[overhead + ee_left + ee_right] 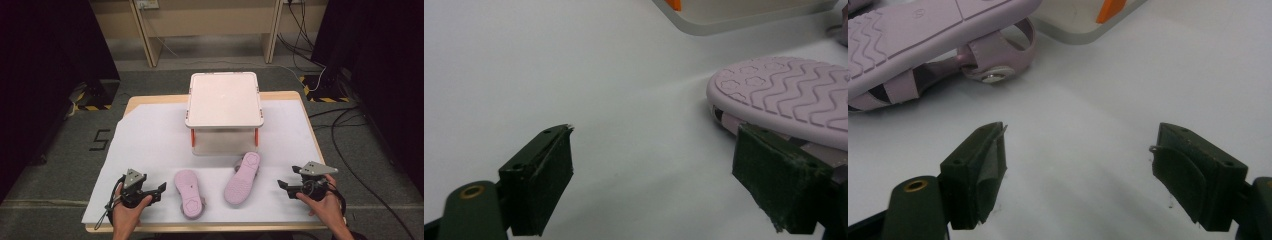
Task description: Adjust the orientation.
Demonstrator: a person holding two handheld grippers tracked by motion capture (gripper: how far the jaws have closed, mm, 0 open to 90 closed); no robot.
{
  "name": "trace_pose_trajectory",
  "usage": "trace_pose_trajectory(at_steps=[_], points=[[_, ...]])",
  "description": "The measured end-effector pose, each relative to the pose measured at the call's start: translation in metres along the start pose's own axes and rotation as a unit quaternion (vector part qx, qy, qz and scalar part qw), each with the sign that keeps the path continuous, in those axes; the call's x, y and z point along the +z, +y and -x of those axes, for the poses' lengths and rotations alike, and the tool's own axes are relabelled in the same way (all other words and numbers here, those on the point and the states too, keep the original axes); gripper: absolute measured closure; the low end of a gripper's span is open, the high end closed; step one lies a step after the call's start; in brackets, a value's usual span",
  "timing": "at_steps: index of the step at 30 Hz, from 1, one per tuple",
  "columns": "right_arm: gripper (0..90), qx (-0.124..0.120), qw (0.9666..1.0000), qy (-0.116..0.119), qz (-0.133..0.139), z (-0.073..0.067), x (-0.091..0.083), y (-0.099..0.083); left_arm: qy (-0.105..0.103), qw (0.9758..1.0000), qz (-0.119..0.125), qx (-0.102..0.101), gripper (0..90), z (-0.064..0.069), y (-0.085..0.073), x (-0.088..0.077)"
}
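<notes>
Nothing's grabbed yet. Left claw at 7 o'clock and right claw at 5 both sit on the white-covered surface, jaws apart and empty. Between them lie two lilac rubber-soled sandals, soles up, the left one and the right one. Farther back, at 12, the pinkish-white two-tier plastic rack with orange legs is bare, so I'd say all the work's left.

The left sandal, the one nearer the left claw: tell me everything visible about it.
The left sandal is pale lilac, rubbery-looking, and lies sole up on the white table cover. Its sole has wavy ridges, with small flower outlines at one end and a larger flower mark at the near end. Lilac straps show beneath it in the left gripper view. It lies apart from the other sandal. The left claw is open beside it, not touching.
</notes>
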State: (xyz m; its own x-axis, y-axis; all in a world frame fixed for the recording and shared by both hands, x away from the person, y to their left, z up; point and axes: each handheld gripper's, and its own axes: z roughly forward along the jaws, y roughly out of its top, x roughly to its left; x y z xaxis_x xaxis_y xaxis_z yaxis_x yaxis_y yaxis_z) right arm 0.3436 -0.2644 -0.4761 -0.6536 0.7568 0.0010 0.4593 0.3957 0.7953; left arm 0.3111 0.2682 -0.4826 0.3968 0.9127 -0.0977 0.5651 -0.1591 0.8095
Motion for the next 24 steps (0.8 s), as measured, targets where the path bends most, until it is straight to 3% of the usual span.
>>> trace_pose_trajectory(at_steps=[7,13,18,19,20,24], points=[[22.1,-0.001,1.0000,-0.001,-0.002,0.000,0.000,0.000,-0.010,0.9999,-0.002,0.010,15.8,0.007,0.003,-0.001],[22.1,-0.001,1.0000,-0.002,-0.003,0.000,0.001,0.000,-0.019,0.9996,0.012,0.016,15.4,0.018,0.011,-0.005],[22.1,-0.003,1.0000,-0.001,-0.002,0.000,0.001,-0.001,-0.040,0.9983,0.026,0.033,15.3,0.042,0.026,-0.005],[22.2,-0.002,1.0000,-0.001,-0.002,0.000,0.002,-0.001,-0.042,0.9977,0.025,0.047,15.2,0.053,0.031,-0.004],[22.1,-0.002,1.0000,-0.001,-0.002,0.000,0.002,-0.001,-0.042,0.9977,0.025,0.047,15.2,0.053,0.031,-0.004],[22.1,-0.003,1.0000,0.000,-0.002,0.000,0.002,-0.001,-0.053,0.9951,0.012,0.082,16.4,0.079,0.041,0.005]])
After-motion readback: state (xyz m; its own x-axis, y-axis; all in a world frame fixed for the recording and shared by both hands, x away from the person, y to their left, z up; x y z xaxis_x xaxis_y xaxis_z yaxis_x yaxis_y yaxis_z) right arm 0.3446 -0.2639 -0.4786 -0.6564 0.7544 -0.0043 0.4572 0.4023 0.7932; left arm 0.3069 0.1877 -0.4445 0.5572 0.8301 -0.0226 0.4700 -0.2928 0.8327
